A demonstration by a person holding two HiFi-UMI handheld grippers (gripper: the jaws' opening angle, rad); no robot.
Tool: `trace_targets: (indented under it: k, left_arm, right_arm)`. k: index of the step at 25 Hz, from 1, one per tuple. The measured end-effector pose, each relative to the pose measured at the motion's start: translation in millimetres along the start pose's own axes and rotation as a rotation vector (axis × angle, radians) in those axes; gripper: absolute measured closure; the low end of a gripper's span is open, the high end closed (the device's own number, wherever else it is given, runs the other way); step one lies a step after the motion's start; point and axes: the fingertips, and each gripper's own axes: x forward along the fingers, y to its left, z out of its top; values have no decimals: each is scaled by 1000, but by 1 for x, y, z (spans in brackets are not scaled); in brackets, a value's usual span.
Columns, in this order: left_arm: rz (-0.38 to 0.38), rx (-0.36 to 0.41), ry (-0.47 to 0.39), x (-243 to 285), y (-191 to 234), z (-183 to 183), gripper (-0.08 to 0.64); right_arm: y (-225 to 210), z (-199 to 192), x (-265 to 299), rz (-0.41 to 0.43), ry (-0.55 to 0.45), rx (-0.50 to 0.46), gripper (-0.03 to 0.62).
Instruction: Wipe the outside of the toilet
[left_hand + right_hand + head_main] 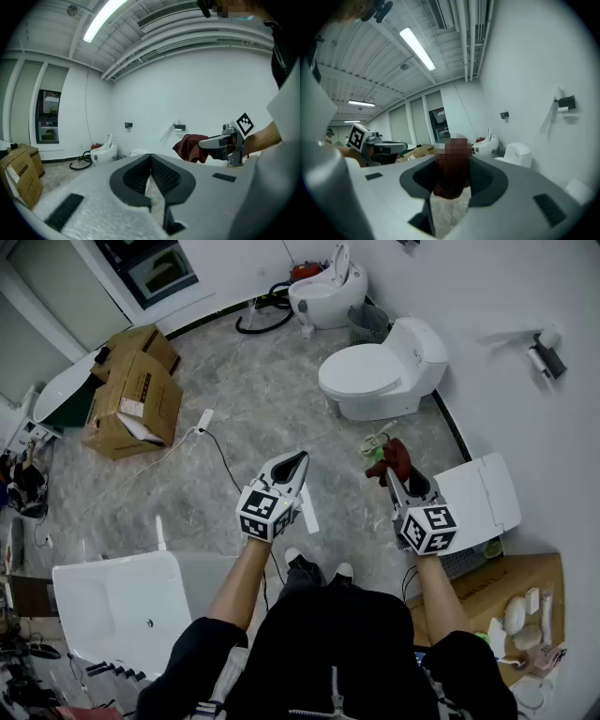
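Dark red cloth (397, 457) sits pinched in the right claw (386, 474); the left claw (300, 460) is closed, empty; toilet (375, 379) at twelve o'clock.

top (328, 643): black, short sleeves | shoes (298, 562): black, white toes | left gripper (296, 460), right gripper (388, 472): grey, marker cubes (265, 514)

Toilets: two, a closed toilet (380, 379) and an open-lidded toilet (326, 294).
Boxes: two, a near box (131, 407) and a far box (141, 341).
Grippers: two, the left gripper (300, 460) and the right gripper (387, 474).
Cloth (396, 455): one.
Bathtub (103, 606): one.
Paper holder (546, 351): one.
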Motion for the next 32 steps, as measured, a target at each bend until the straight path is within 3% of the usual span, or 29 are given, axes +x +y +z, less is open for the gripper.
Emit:
trace_targets:
  k: [17,25,32]
  left_arm:
    - [-45,13,-17,17,-19,13,560]
    - [-80,27,2,31,-5,5,560]
    - [-131,32,36,76,39,-11,560]
  right_arm:
    - [-19,2,-8,-31,-14,6,436]
    - [-28,-9,14,-62,20,22,436]
    - [-40,-13,72,-91,59,37,436]
